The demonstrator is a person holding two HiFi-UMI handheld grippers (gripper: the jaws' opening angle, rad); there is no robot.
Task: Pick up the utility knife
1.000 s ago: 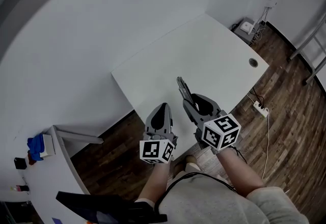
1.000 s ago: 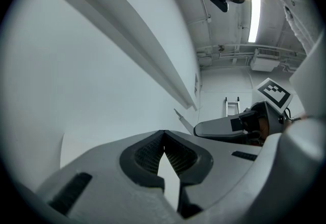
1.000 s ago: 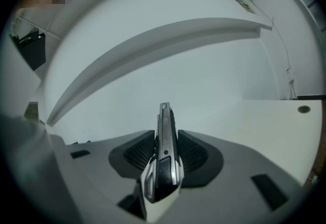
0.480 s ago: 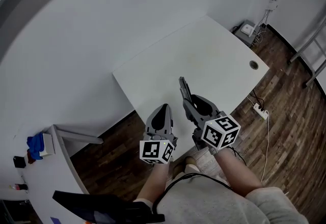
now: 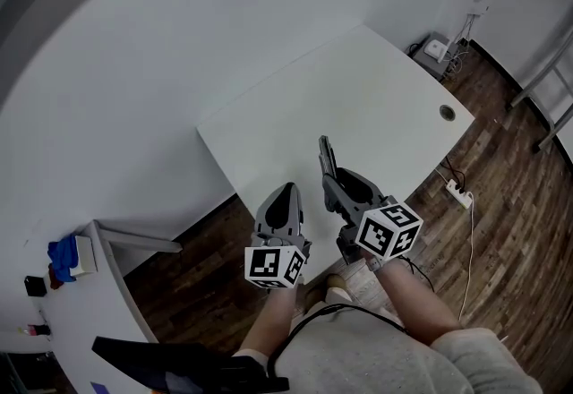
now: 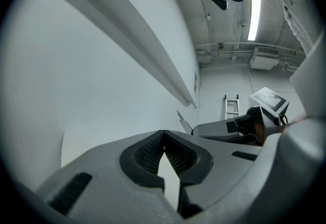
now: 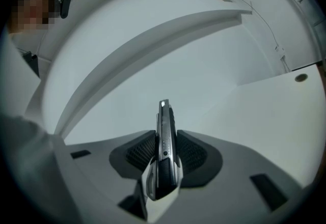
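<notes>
Edge-on, a slim black-and-silver utility knife (image 7: pixel 163 118) sits pinched in the right hand-held gripper (image 7: pixel 166 149), left hand-held gripper (image 6: pixel 163 135) closed.

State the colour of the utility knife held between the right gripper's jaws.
The utility knife is black with silver metal edging, clearest in the right gripper view.

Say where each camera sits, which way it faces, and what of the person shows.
Head view: on the head, facing steeply down at the table; forearms, left gripper, right gripper show.
Left gripper view: along its shut jaws toward the wall; right gripper shows.
Right gripper view: along jaws clamped on the utility knife.
Shared: all show that knife.
</notes>
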